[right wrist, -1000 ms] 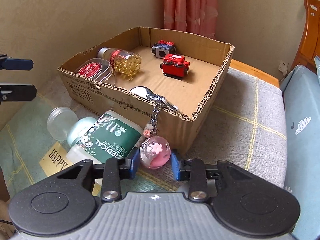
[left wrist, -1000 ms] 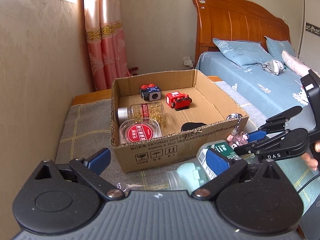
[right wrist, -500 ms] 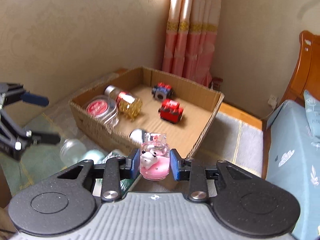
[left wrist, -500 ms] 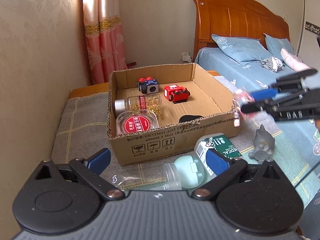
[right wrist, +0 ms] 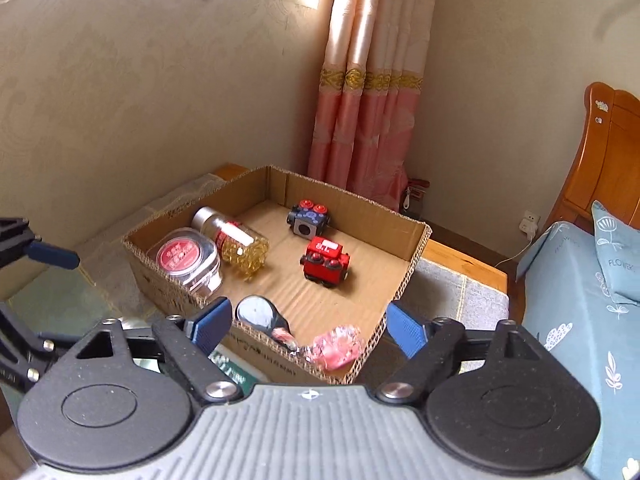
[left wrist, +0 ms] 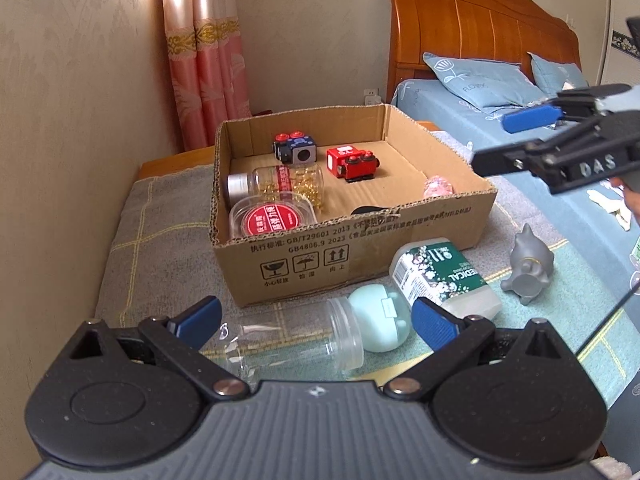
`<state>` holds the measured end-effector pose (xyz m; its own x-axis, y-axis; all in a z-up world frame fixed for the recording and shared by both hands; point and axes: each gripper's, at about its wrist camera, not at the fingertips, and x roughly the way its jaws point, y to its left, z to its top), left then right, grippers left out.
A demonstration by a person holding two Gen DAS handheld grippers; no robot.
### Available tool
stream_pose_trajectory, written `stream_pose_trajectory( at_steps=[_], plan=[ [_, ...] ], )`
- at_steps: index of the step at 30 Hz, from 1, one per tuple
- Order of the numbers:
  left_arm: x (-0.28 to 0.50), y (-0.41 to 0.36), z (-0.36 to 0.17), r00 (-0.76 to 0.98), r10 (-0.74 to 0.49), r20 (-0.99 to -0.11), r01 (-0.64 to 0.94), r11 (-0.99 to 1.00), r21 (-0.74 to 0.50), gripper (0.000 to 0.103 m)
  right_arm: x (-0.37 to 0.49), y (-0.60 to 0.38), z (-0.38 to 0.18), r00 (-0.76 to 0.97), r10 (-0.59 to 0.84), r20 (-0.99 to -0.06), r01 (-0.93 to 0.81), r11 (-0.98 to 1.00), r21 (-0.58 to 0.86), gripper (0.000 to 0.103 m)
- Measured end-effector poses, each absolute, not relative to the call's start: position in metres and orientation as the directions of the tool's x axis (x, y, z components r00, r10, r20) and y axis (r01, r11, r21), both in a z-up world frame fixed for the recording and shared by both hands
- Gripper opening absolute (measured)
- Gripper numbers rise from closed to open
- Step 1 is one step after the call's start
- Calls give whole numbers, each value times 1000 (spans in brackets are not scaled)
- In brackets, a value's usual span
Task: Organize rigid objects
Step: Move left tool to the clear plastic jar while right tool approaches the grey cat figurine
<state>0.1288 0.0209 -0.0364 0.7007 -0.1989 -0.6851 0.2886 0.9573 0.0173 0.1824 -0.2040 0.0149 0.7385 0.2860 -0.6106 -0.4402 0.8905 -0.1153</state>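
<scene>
Right claw (right wrist: 308,326) held above the near right corner of the box (left wrist: 400,228), tilted down toward it, jaws opening and nothing gripped between the blue pads (right wrist: 404,328). Pink charm (right wrist: 336,346) blurred, just inside that corner, clear of both pads; cannot tell whether resting on the cardboard floor. Seen from the left wrist, right claw (left wrist: 508,142) reaching in from the right edge, raised over the box's right wall, a bit of hand (left wrist: 632,200) behind it. Left claw (left wrist: 316,320) low over the surface (left wrist: 160,248), angled down, jaws spread wide and empty, a clear jar (left wrist: 296,344) and a mint case (left wrist: 380,322) lying between the pads without being pressed. Beside them, outside the box: swab box (left wrist: 440,276) on its side and grey figurine (left wrist: 528,268) further right. Inside the box: red train (left wrist: 352,162), blue-black toy (left wrist: 296,150), capsule bottle (left wrist: 280,184) on its side, red-lidded tub (left wrist: 272,218) in the near left corner, and a round mirror (right wrist: 256,314) by the front wall.
</scene>
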Motion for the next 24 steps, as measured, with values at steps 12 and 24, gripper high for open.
stream_pose_trajectory(
  at_steps=[12, 24],
  plan=[
    [129, 29, -52, 687, -163, -708, 253, 967, 22, 101, 163, -237, -28, 680, 258, -686, -386, 922, -35, 103],
    [130, 34, -62, 666, -171, -726, 242, 970, -7, 101, 150, -252, -69, 588, 298, -752, -301, 943, 139, 103]
  ],
)
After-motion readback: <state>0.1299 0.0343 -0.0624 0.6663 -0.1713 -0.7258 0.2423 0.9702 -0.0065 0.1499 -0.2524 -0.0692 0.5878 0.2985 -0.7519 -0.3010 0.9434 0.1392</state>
